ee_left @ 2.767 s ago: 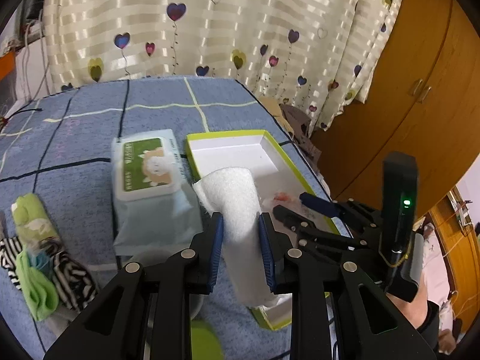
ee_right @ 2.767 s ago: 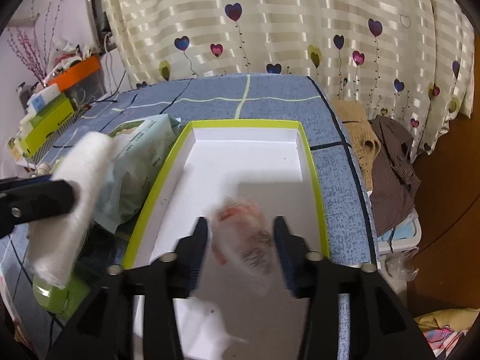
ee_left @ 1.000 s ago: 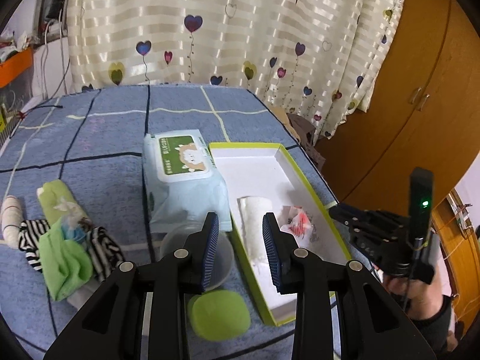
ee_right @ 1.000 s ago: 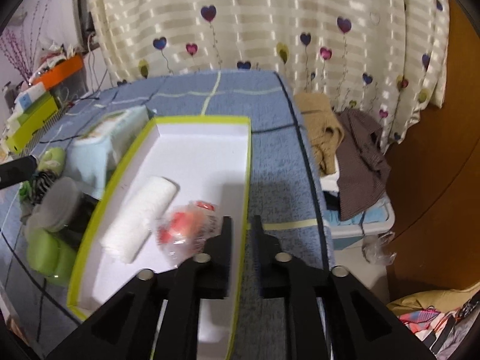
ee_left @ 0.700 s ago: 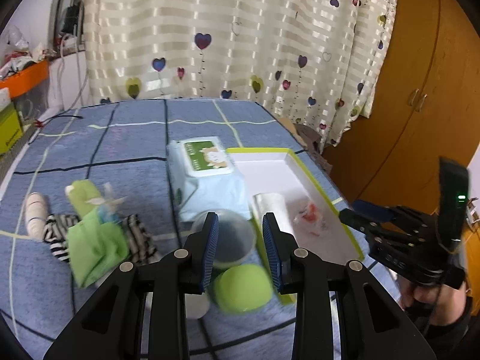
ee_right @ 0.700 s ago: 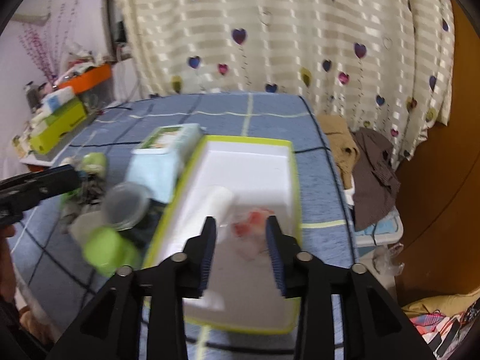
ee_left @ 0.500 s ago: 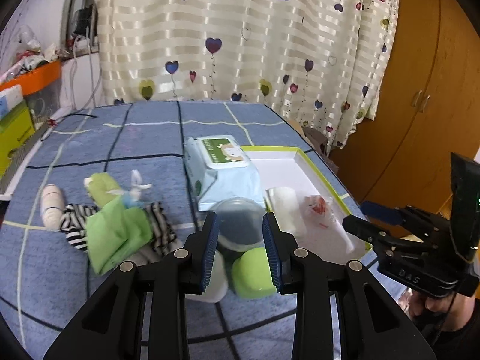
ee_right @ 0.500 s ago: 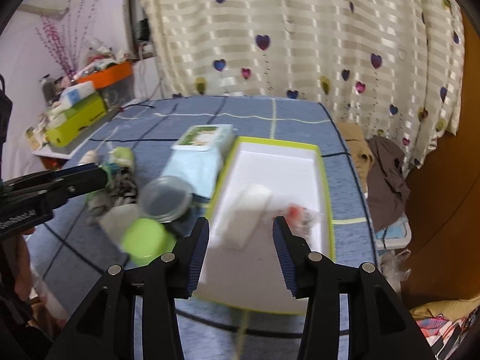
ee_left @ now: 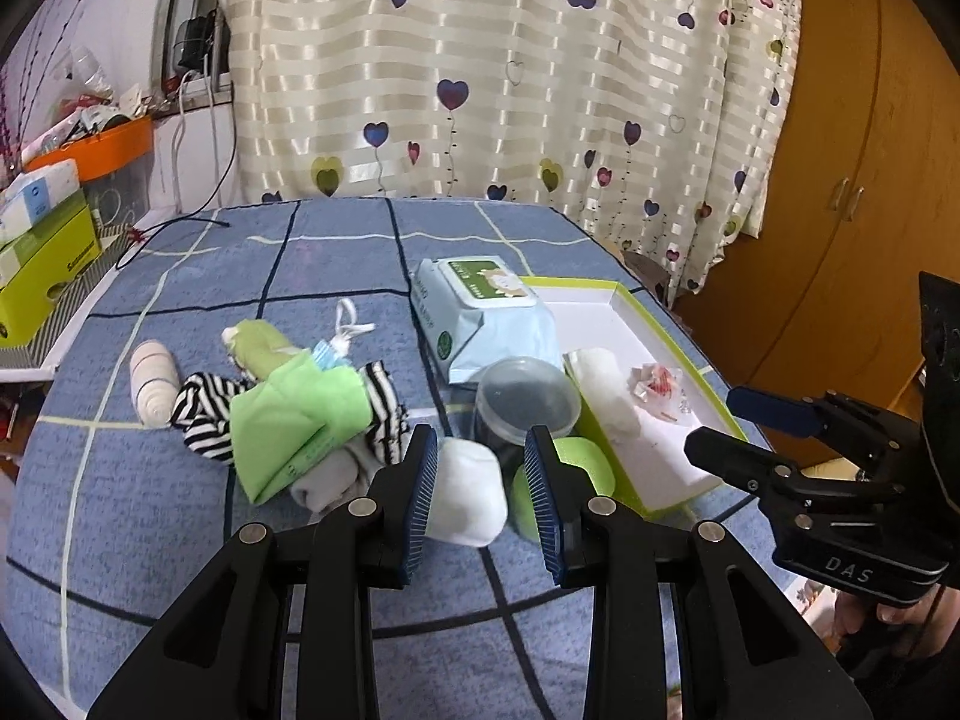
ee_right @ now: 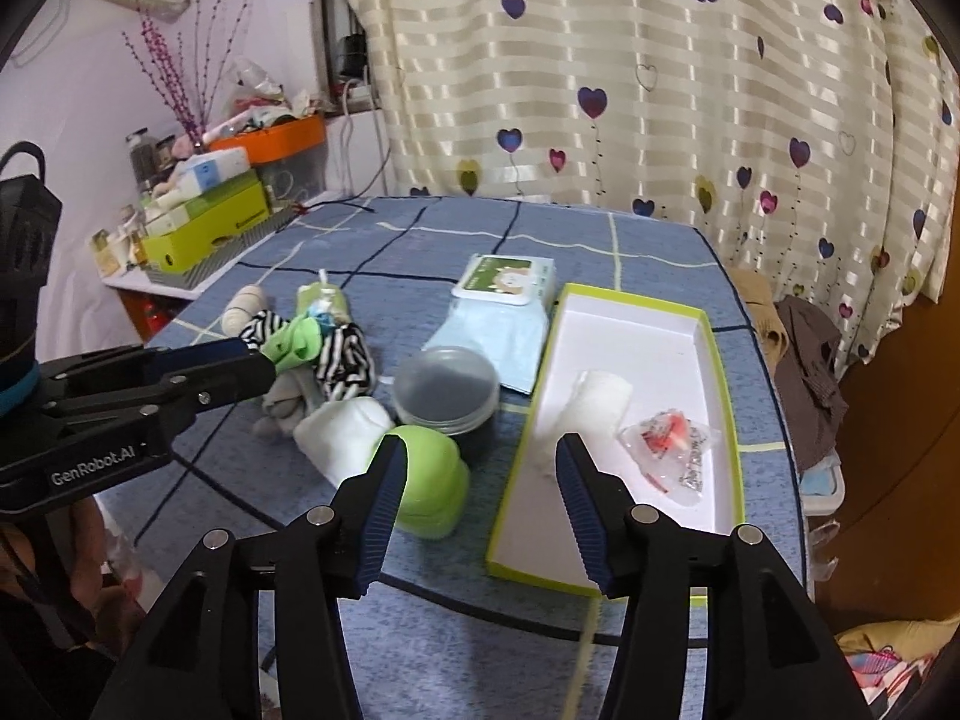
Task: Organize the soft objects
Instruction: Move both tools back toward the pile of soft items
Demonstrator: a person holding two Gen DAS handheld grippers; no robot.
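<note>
Both our grippers are empty right now. The left gripper [ee_left: 483, 495] has its jaws parted around nothing, hovering above a white rolled sock [ee_left: 465, 498] and a lime-green squishy ball [ee_left: 570, 474] at the near edge of the bed. The right gripper [ee_right: 480, 501] is opening its jaws, nothing between them, and compared with a second ago it has pulled up and back from the tray [ee_right: 717, 360], where it was nearly pinched together at the rim.

So the drop-off looks done: a white rolled towel [ee_right: 600, 399] and a crinkly clear packet with red print [ee_right: 669, 435] now lie inside the tray, side by side. We'd guess the next grab is the sock or the ball.

Texture-wise, the sock looks fluffy and squashable, the ball smooth and rounded. Just behind sits a rigid clear plastic jar with a lid [ee_left: 525, 399], probably not one for the soft pile. Left of it is a floppy heap: a green folded cloth [ee_left: 288, 420] over striped black-and-white fabric [ee_left: 204, 414]. Farther back there's the wet wipes pack [ee_left: 480, 318], soft and pillowy with a hard flap lid.
</note>
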